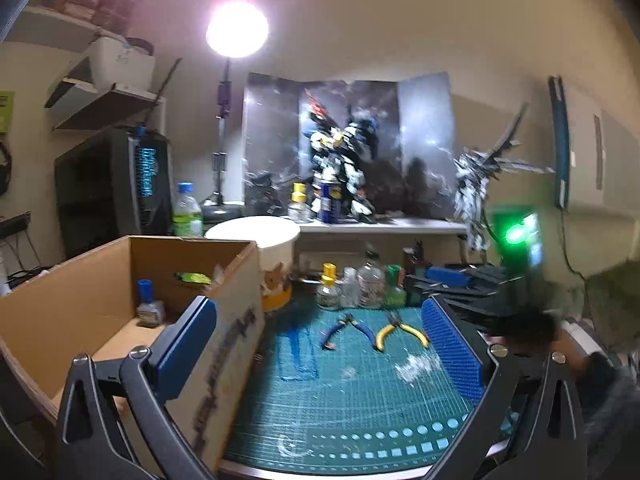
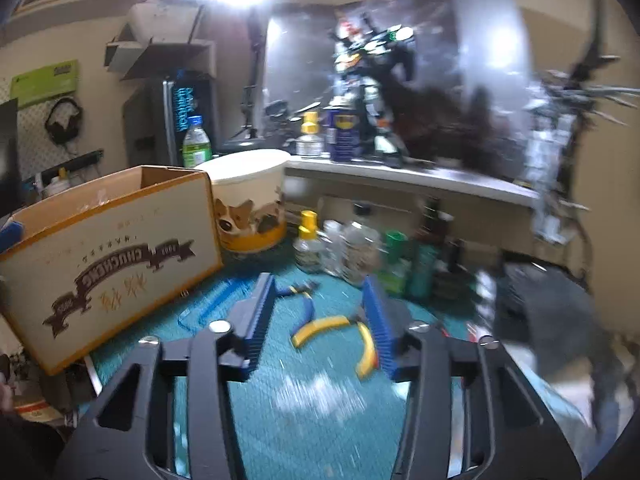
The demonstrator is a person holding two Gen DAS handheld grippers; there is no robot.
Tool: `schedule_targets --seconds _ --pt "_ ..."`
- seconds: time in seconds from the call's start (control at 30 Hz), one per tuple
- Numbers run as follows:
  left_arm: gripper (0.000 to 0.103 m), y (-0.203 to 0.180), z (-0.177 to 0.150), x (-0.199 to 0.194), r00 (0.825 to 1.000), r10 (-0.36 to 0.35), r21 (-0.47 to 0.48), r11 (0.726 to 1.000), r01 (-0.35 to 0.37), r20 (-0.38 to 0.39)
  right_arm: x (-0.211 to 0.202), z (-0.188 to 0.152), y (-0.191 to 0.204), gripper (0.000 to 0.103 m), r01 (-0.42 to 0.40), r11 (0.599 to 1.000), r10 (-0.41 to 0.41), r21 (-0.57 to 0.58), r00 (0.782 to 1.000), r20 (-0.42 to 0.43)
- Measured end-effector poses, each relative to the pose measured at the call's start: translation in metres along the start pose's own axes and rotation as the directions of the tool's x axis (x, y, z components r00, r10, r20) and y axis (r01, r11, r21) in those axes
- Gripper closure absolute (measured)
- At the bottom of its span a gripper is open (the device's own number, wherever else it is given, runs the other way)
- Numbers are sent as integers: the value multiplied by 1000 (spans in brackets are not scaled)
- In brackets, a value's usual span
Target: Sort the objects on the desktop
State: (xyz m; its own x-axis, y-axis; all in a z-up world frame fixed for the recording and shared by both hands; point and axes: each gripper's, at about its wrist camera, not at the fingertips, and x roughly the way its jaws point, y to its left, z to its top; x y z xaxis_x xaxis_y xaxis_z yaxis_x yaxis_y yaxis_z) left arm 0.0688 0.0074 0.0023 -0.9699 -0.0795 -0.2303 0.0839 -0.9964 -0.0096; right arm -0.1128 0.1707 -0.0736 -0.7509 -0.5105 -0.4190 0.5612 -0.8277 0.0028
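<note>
Blue-handled pliers and yellow-handled pliers lie on the green cutting mat. An open cardboard box stands at the left and holds a blue-capped bottle. My left gripper is open and empty, above the mat beside the box. My right gripper is open and empty, low over the mat, just short of the yellow pliers and the blue pliers. The box shows at its left.
Several small bottles stand at the mat's far edge. A white tub is behind the box. A shelf holds robot models, a spray can and bottles. Dark plastic parts lie at the right. A clear blue ruler lies on the mat.
</note>
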Motion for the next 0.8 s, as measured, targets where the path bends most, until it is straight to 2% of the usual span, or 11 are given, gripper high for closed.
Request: schedule_targets --seconds 0.23,0.33,0.43,0.57,0.8 --pt "0 16 18 -6 995 99 -8 995 -99 15 100 41 21 64 -58 998 58 -2 998 -24" --pt "0 17 20 -7 992 126 8 992 -126 21 147 49 28 64 -43 999 42 -10 997 -69" --pt "0 19 21 -8 988 152 24 988 -153 27 184 47 30 68 -22 1000 19 -21 992 -123" --pt "0 25 21 -6 988 153 11 988 -153 16 211 40 29 68 19 999 -25 -36 987 -162" --pt "0 35 15 2 991 133 -4 991 -133 -17 233 40 21 69 81 996 -86 -34 979 -183"
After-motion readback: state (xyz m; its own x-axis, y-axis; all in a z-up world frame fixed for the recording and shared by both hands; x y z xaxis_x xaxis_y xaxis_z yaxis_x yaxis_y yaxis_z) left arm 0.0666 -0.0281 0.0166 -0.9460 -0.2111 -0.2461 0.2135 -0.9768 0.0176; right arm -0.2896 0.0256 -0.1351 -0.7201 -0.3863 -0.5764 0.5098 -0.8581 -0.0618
